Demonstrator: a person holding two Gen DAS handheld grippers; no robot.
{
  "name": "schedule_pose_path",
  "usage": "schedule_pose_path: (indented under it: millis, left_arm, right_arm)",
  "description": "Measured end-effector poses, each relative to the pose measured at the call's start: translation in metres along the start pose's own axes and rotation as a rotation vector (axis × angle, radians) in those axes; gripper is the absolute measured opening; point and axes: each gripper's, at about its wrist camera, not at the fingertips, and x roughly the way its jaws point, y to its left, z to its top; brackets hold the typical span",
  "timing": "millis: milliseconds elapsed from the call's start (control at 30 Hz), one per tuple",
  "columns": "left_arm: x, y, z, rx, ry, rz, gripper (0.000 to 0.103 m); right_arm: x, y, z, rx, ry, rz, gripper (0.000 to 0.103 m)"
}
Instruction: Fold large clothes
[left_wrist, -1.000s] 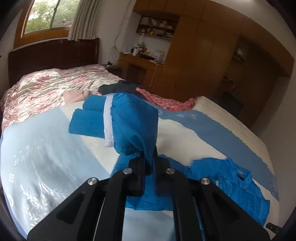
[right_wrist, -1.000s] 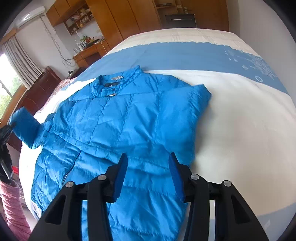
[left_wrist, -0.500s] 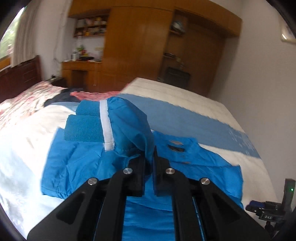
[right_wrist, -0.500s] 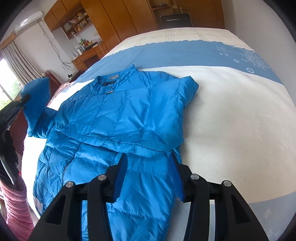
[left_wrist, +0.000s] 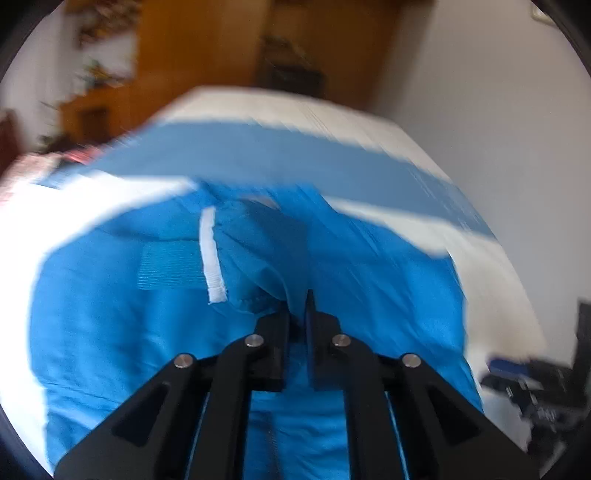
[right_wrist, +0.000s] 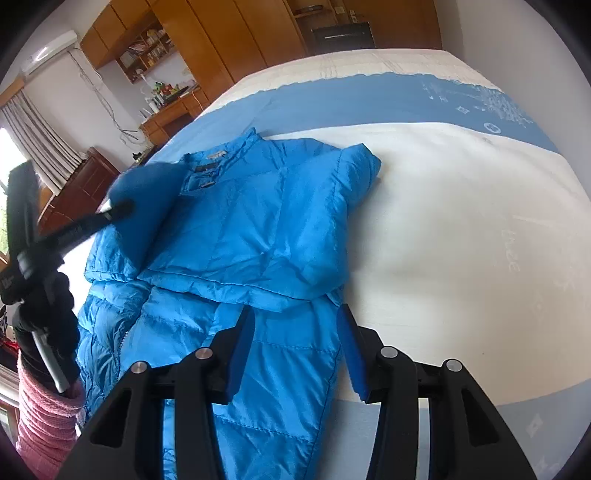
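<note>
A bright blue puffer jacket (right_wrist: 251, 236) lies front up on the bed, its right sleeve (right_wrist: 325, 218) folded across the chest. My left gripper (left_wrist: 297, 312) is shut on the jacket's left sleeve (left_wrist: 255, 266), near its cuff with a white strip (left_wrist: 212, 254), and holds it above the chest. In the right wrist view it shows at the left (right_wrist: 110, 210) with the sleeve (right_wrist: 147, 195) lifted over the collar. My right gripper (right_wrist: 295, 325) is open and empty, just above the jacket's lower half.
The bed (right_wrist: 461, 206) has a white and blue cover, bare to the right of the jacket. Wooden wardrobes (right_wrist: 236, 33) and a desk (right_wrist: 170, 114) stand beyond it. The left wrist view is motion-blurred.
My left gripper has swung the held sleeve rightward and down over the jacket's chest. The right gripper has drawn back slightly toward the hem and stays open.
</note>
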Motion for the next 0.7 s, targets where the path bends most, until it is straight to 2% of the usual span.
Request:
schedule_pose_path:
  millis: [67, 133, 200, 267, 300, 400, 500, 567, 600, 700]
  left_arm:
    - [0.012, -0.002, -0.007, 0.022, 0.084, -0.087, 0.013]
    - [0.008, -0.004, -0.013, 0.048, 0.080, -0.112, 0.013]
    - [-0.005, -0.008, -0.018, 0.097, 0.050, -0.173, 0.016]
    - [-0.025, -0.010, -0.028, 0.165, 0.028, -0.243, 0.029]
    - [-0.034, -0.007, -0.032, 0.175, 0.022, -0.246, 0.045]
    - [-0.055, 0.008, -0.043, 0.154, -0.023, -0.193, 0.046]
    - [-0.066, 0.048, -0.043, 0.063, -0.048, -0.042, 0.046]
    - [-0.066, 0.083, -0.040, -0.039, -0.032, 0.038, 0.043]
    - [-0.061, 0.101, -0.037, -0.095, -0.003, 0.083, 0.041]
    - [-0.047, 0.132, -0.032, -0.156, 0.034, 0.175, 0.038]
  right_arm:
    - [0.002, -0.001, 0.000, 0.002, 0.004, 0.001, 0.046]
    - [0.002, -0.001, -0.001, 0.002, 0.006, -0.002, 0.046]
    - [0.002, 0.000, -0.001, -0.001, 0.004, -0.003, 0.046]
    - [0.002, 0.002, -0.001, -0.006, 0.002, -0.003, 0.046]
    - [0.003, 0.003, -0.001, -0.007, 0.003, -0.004, 0.046]
    - [0.004, 0.008, 0.000, -0.017, 0.010, 0.004, 0.046]
    - [0.004, 0.021, 0.005, -0.036, 0.028, 0.034, 0.046]
    - [0.005, 0.036, 0.013, -0.067, 0.036, 0.029, 0.048]
    - [0.005, 0.044, 0.016, -0.083, 0.039, 0.025, 0.052]
    - [0.014, 0.078, 0.039, -0.142, 0.058, 0.049, 0.055]
